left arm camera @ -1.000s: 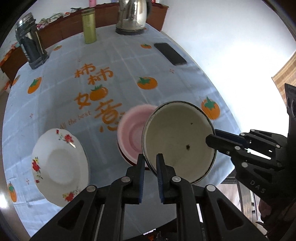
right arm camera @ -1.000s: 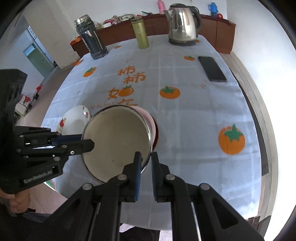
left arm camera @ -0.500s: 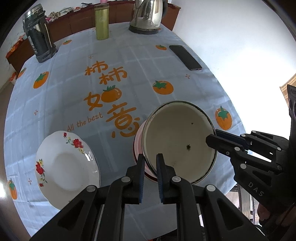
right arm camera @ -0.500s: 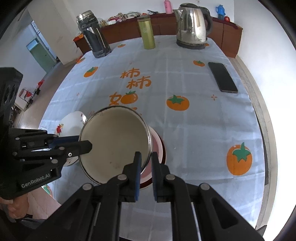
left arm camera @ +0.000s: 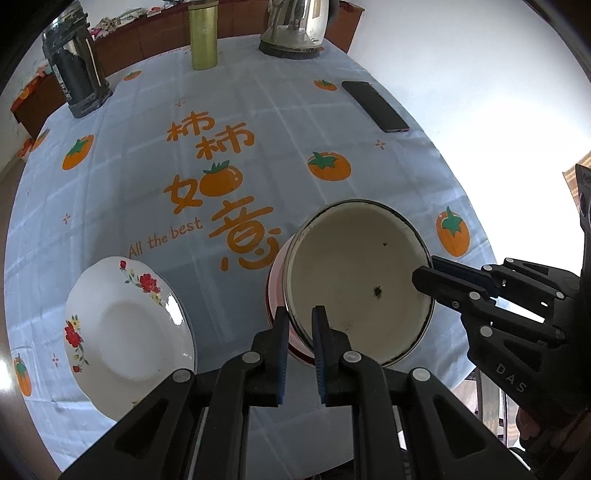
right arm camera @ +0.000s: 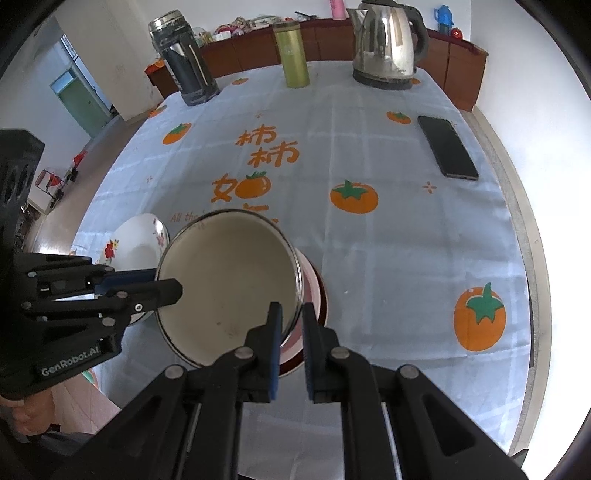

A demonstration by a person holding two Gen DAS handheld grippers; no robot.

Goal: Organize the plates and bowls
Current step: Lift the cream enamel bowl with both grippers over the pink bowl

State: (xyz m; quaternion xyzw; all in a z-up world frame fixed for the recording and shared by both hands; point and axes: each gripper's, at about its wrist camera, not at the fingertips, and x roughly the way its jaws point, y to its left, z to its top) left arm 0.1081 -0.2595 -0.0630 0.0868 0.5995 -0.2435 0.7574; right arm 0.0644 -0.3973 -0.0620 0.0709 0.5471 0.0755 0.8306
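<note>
A cream enamel bowl (left arm camera: 354, 280) with a dark rim is held from two sides. My left gripper (left arm camera: 299, 317) is shut on its near rim. My right gripper (left arm camera: 421, 273) is shut on the opposite rim. The bowl sits over a pink bowl (left arm camera: 274, 284), of which only the reddish edge shows; whether they touch I cannot tell. In the right wrist view my right gripper (right arm camera: 291, 314) pinches the enamel bowl (right arm camera: 229, 288), my left gripper (right arm camera: 173, 288) is across from it, and the pink bowl (right arm camera: 314, 291) peeks out below. A white floral plate (left arm camera: 125, 328) lies to the left.
On the persimmon-print tablecloth (left arm camera: 258, 122) lie a black phone (left arm camera: 375, 107) at the right, a steel kettle (left arm camera: 295, 26), a green flask (left arm camera: 202, 40) and a dark thermos (left arm camera: 75, 74) at the far side. The table's near edge runs just below the bowls.
Both grippers carried the enamel bowl sideways over the pink bowl and slightly down; the pink bowl, once showing beside it, is now mostly covered. Both stayed shut.
</note>
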